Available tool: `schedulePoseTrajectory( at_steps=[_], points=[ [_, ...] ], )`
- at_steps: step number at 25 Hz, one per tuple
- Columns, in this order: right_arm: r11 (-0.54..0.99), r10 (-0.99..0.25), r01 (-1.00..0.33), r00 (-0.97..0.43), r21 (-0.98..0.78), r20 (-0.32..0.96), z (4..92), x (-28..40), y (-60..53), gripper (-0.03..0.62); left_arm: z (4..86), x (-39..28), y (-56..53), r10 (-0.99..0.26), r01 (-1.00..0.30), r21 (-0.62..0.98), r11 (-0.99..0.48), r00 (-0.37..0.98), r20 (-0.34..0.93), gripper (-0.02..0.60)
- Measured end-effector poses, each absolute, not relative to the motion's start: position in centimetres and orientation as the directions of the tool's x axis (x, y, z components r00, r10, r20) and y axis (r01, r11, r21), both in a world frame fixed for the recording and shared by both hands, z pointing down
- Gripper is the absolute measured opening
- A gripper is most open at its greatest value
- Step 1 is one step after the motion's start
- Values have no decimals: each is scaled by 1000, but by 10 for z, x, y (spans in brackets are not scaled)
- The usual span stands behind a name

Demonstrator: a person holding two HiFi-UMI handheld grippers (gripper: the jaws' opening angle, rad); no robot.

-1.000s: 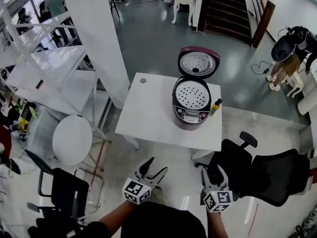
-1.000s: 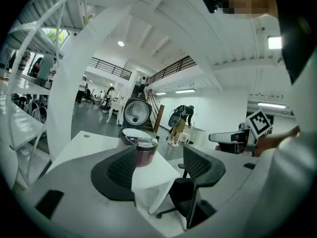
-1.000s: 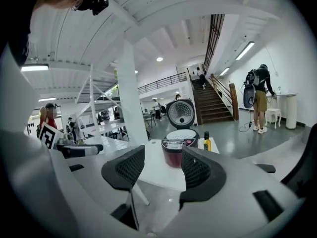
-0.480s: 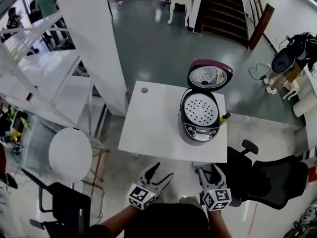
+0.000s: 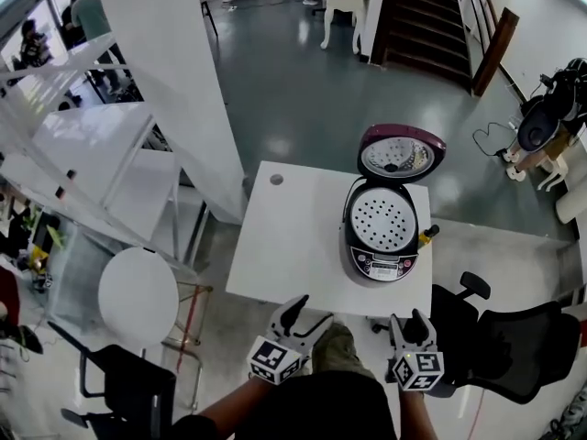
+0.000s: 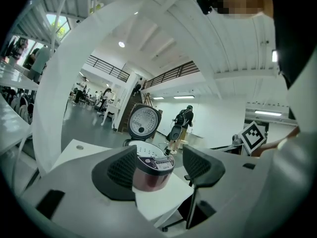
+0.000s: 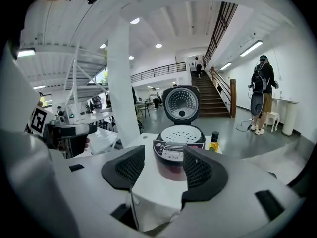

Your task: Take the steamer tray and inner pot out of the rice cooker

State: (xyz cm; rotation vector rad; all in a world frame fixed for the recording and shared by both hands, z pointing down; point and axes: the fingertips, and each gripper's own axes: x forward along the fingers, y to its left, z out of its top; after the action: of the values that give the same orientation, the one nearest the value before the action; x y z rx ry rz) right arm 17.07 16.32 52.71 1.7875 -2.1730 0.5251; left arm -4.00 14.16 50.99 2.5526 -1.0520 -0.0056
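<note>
1. The left gripper point(image 5: 307, 312) is hovering near the person's body, short of the near edge of the white table point(image 5: 280, 236). In the left gripper view its 2 jaws are standing wide apart and holding nothing. The rice cooker point(image 6: 151, 165) is only showing between them, well beyond.

2. The rice cooker point(image 5: 381, 238) is standing on the right half of the table, with its control panel facing the near edge. Its lid point(image 5: 401, 154) is standing open toward the far side. The perforated steamer tray point(image 5: 383, 220) is sitting in the cooker's mouth. The inner pot is lying under it and is not showing in any view.

3. The right gripper point(image 5: 409, 322) is hovering near the table's near right corner, also well apart from the cooker. In the right gripper view its 2 jaws are spread wide and are gripping nothing.

4. A small yellow bottle point(image 5: 426, 236) is standing just beside the cooker's right side.

Handling, by judgement:
- The tray is appearing thin, stiff and light. 1 gripper closing on its rim is likely sufficient, and the smooth surface may be slippery.
- The pot is probably heavier and smooth-walled. Taking its rim on 2 opposite sides is advisable.
- The bottle is risking a knock during any lift on the right.
</note>
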Motion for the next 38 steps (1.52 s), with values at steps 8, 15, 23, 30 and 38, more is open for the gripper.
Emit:
schedulePoseTrajectory(
  at_steps=[8,15,23,30,38],
  points=[
    [216,-866,-969,-247,-119,436,541,202,70,218,510,-6,57,-717,-719,348,-602,678,162,264],
    [233,-860,-960,-277,-153,428,553,244,6,218,506,44,-12,-731,-730,352,-586,664,159,264],
    [316,-806,-937,-347,-148,480,576,259,-52,218,523,54,-49,-767,-777,349,-525,609,203,264],
    [328,-805,-942,-317,-69,501,588,256,-95,218,532,53,-70,-767,-777,363,-514,606,210,264],
    [264,-768,-964,-219,-13,602,623,270,-120,219,535,60,-92,-711,-730,380,-568,668,220,264]
  ],
)
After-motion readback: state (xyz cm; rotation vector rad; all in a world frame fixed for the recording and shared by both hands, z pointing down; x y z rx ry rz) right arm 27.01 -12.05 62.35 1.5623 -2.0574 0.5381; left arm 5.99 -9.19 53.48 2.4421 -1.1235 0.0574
